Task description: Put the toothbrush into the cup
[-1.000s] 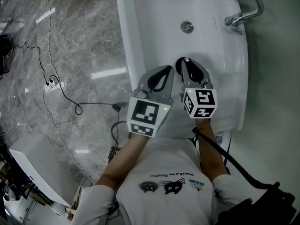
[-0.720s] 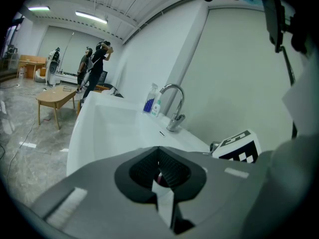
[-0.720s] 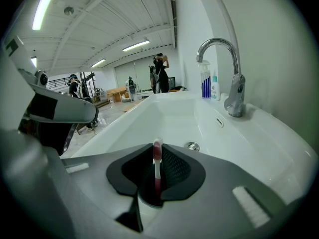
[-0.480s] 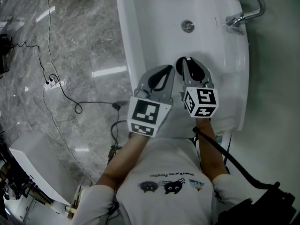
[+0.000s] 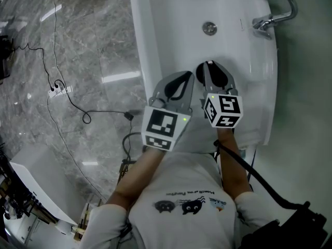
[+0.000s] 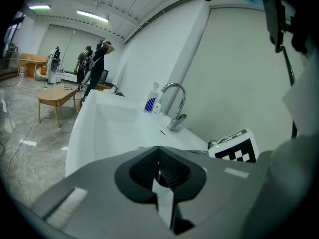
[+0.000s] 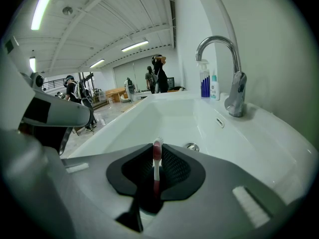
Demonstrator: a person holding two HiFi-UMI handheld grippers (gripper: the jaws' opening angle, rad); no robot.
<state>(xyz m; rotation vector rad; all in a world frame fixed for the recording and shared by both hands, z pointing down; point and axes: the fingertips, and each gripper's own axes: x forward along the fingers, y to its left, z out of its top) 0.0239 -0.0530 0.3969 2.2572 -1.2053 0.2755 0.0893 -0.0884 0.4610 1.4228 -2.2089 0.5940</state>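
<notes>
Right gripper (image 7: 157, 156) clamped on the toothbrush (image 7: 156, 169), long axis upright, bristles on top. Left gripper (image 6: 159, 166) pinched shut on a white piece (image 6: 163, 201), probably the cup, can't confirm. It's just left of my right, over the sink (image 7: 259, 128) edge. Brush likely goes left and down.

The left tool (image 5: 187, 78) and right tool (image 5: 207, 66) sit side by side over the sink (image 5: 171, 30); drain (image 5: 209, 28) ahead, tap (image 5: 270, 21) farther right.
</notes>
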